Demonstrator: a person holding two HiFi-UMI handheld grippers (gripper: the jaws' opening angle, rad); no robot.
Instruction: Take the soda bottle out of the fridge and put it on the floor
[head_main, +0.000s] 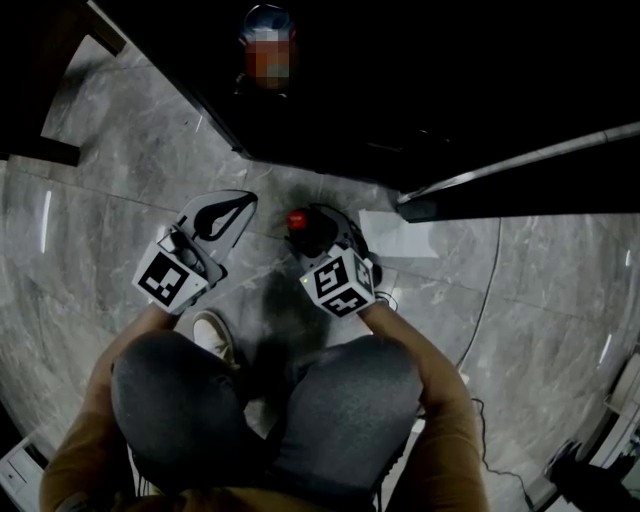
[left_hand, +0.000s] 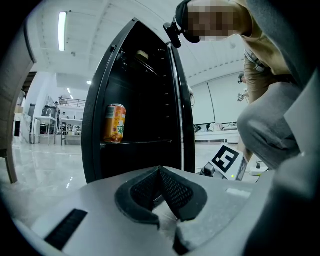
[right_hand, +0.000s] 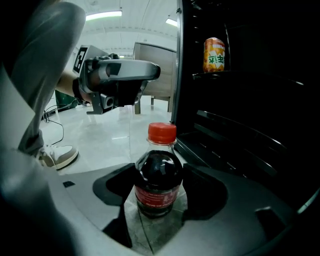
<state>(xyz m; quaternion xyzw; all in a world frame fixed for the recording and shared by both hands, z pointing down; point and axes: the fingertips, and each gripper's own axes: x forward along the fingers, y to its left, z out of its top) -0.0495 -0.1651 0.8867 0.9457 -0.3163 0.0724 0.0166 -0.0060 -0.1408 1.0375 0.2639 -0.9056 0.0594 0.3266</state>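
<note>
The soda bottle (right_hand: 159, 180), dark with a red cap (head_main: 297, 219) and red label, stands upright on the grey marble floor (head_main: 120, 150) just in front of the open black fridge (left_hand: 135, 100). My right gripper (right_hand: 160, 176) is shut on the bottle, one pad against each side of its body. In the head view the right gripper (head_main: 305, 227) sits low beside the fridge opening. My left gripper (left_hand: 160, 172) is shut with nothing in it; it hovers to the left of the bottle (head_main: 248, 202) and points at the fridge.
An orange can (left_hand: 114, 123) stands on a fridge shelf, also seen as the can (right_hand: 214, 55) in the right gripper view. The fridge door (head_main: 520, 180) stands open to the right. A white shoe (head_main: 212, 333) and bent knees are close behind. A cable (head_main: 490, 290) crosses the floor at right.
</note>
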